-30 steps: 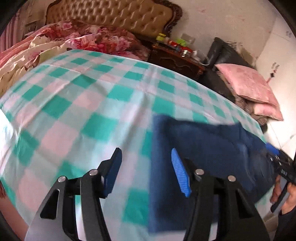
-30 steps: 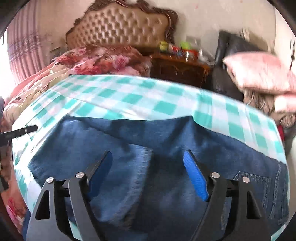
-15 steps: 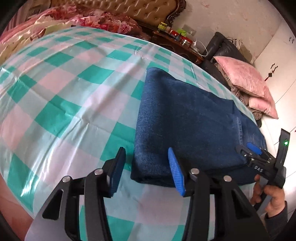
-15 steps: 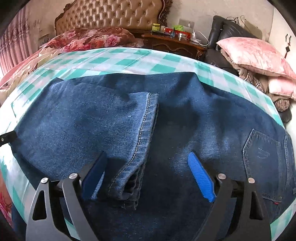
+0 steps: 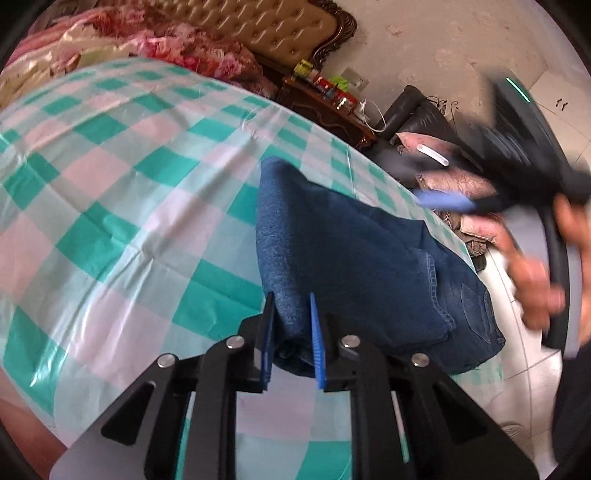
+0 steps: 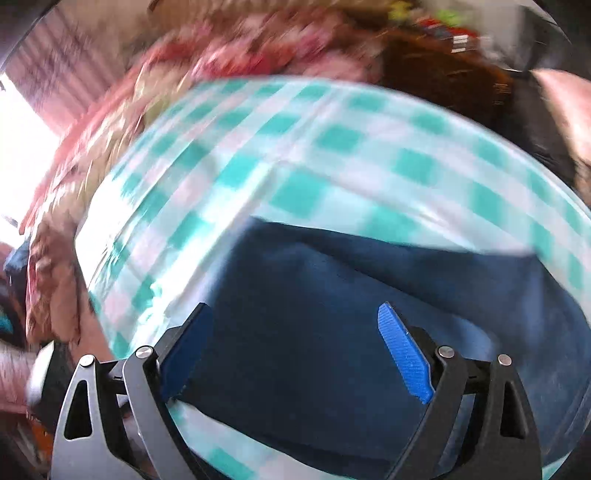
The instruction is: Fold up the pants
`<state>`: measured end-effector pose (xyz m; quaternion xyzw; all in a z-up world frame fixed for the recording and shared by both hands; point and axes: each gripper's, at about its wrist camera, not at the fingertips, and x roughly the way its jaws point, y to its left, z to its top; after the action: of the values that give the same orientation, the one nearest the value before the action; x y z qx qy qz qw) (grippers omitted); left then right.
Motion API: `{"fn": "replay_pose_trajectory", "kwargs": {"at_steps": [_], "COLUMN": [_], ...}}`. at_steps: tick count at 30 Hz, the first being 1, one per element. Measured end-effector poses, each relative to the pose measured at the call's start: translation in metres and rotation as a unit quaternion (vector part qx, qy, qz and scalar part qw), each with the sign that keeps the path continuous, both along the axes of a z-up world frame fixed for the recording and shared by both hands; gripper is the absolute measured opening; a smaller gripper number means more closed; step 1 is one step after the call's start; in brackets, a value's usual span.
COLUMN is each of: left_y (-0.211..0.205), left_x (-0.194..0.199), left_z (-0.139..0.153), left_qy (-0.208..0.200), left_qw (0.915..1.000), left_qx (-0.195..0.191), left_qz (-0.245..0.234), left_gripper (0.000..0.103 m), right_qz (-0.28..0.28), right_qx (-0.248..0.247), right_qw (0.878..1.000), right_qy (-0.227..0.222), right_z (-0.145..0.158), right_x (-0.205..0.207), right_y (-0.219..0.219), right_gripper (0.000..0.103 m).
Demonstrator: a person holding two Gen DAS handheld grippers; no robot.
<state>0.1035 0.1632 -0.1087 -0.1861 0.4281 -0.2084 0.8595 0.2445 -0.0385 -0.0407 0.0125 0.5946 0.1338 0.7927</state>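
Pinching the folded pants [image 5: 354,254]: left tool [image 5: 291,339], jaws near-closed; right tool [image 6: 295,354] wide apart, empty.

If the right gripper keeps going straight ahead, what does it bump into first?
Probably the folded jeans: they fill the space between and ahead of the open right gripper. The view is blurred, so depth is uncertain.

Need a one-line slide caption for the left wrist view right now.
Left gripper pinches the folded jeans' near corner on the checkered sheet; right gripper blurs above.

Both views close above checked bedspread [image 5: 110,206], facing headboard [image 5: 280,29]
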Motion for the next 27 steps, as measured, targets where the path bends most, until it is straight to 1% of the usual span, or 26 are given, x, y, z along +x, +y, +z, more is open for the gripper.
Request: {"fn": "replay_pose_trajectory", "kwargs": {"at_steps": [2, 3, 4, 7, 8, 9, 10, 11, 12, 13, 14, 15, 16, 17, 18, 19, 20, 21, 23, 24, 25, 26, 27], "left_y": [-0.007, -0.012, -0.014, -0.02, -0.02, -0.019, -0.017, -0.015, -0.013, -0.012, -0.012, -0.016, -0.022, -0.027, -0.033, -0.04, -0.042, -0.044, -0.064, -0.072, -0.085, -0.103, -0.116], "left_x": [-0.005, -0.007, -0.008, -0.011, -0.011, -0.011, -0.012, -0.013, -0.015, -0.016, -0.016, -0.015, -0.013, -0.012, -0.01, -0.005, -0.005, -0.007, -0.019, -0.023, -0.028, -0.035, -0.04], "left_z": [0.007, 0.012, 0.014, 0.019, 0.02, 0.021, 0.021, 0.02, 0.018, 0.015, 0.01, 0.003, -0.002, -0.005, -0.01, -0.017, -0.019, -0.015, 0.015, 0.027, 0.046, 0.069, 0.084], "left_qy": [-0.016, -0.025, -0.028, -0.042, -0.043, -0.043, -0.043, -0.041, -0.037, -0.028, -0.02, -0.006, 0.003, 0.004, 0.008, 0.031, 0.035, 0.03, -0.032, -0.05, -0.078, -0.113, -0.135], "left_qw": [0.9996, 0.9991, 0.9989, 0.998, 0.9982, 0.9984, 0.9986, 0.9986, 0.9983, 0.9982, 0.9979, 0.9974, 0.9976, 0.9977, 0.9979, 0.9973, 0.9976, 0.9979, 0.9974, 0.9962, 0.9937, 0.9888, 0.9849], "left_qx": [0.022, 0.034, 0.038, 0.048, 0.042, 0.035, 0.026, 0.018, 0.008, -0.001, -0.009, -0.013, -0.014, -0.012, -0.001, 0.019, 0.01, 0.01, 0.05, 0.061, 0.074, 0.095, 0.107], "left_qz": [0.001, 0.002, 0.004, 0.007, 0.009, 0.01, 0.017, 0.028, 0.044, 0.053, 0.061, 0.07, 0.068, 0.066, 0.065, 0.065, 0.059, 0.057, 0.041, 0.036, 0.031, 0.023, 0.017], "left_gripper": [0.017, 0.016, 0.016, 0.016, 0.015, 0.015, 0.016, 0.021, 0.045, 0.062, 0.075, 0.074, 0.074, 0.07, 0.057, 0.046, 0.021, 0.019, 0.015, 0.014, 0.014, 0.014, 0.014], "right_qz": [0.013, 0.023, 0.03, 0.065, 0.076, 0.083, 0.085, 0.089, 0.09, 0.09, 0.089, 0.089, 0.087, 0.087, 0.089, 0.089, 0.088, 0.085, 0.081, 0.078, 0.071, 0.062, 0.05], "right_qx": [-0.027, -0.052, -0.072, -0.138, -0.152, -0.178, -0.18, -0.166, -0.157, -0.147, -0.137, -0.127, -0.117, -0.11, -0.101, -0.094, -0.084, -0.066, -0.027, -0.008, 0.018, 0.041, 0.064], "right_qw": [0.999, 0.997, 0.995, 0.987, 0.984, 0.979, 0.978, 0.981, 0.982, 0.983, 0.985, 0.986, 0.987, 0.988, 0.989, 0.99, 0.991, 0.992, 0.995, 0.996, 0.997, 0.997, 0.997], "right_qy": [0.029, 0.05, 0.058, 0.054, 0.051, 0.054, 0.053, 0.055, 0.055, 0.056, 0.059, 0.062, 0.061, 0.061, 0.06, 0.058, 0.059, 0.06, 0.05, 0.043, 0.032, 0.023, 0.011], "right_z": [-0.013, -0.025, -0.033, -0.052, -0.058, -0.065, -0.067, -0.067, -0.065, -0.063, -0.062, -0.059, -0.055, -0.051, -0.047, -0.043, -0.037, -0.029, -0.004, 0.011, 0.033, 0.051, 0.072], "right_x": [0.018, 0.03, 0.033, 0.035, 0.035, 0.034, 0.033, 0.033, 0.033, 0.033, 0.033, 0.033, 0.035, 0.035, 0.035, 0.035, 0.035, 0.035, 0.031, 0.028, 0.025, 0.023, 0.019], "right_y": [0.031, 0.051, 0.065, 0.099, 0.105, 0.109, 0.107, 0.106, 0.101, 0.096, 0.091, 0.087, 0.082, 0.079, 0.077, 0.075, 0.07, 0.062, 0.039, 0.029, 0.007, -0.014, -0.04], "right_gripper": [0.088, 0.088, 0.087, 0.086, 0.065, 0.038, 0.031, 0.027, 0.023, 0.021, 0.019, 0.018, 0.018, 0.017, 0.017, 0.016, 0.015, 0.015, 0.014, 0.014, 0.014, 0.014, 0.014]}}
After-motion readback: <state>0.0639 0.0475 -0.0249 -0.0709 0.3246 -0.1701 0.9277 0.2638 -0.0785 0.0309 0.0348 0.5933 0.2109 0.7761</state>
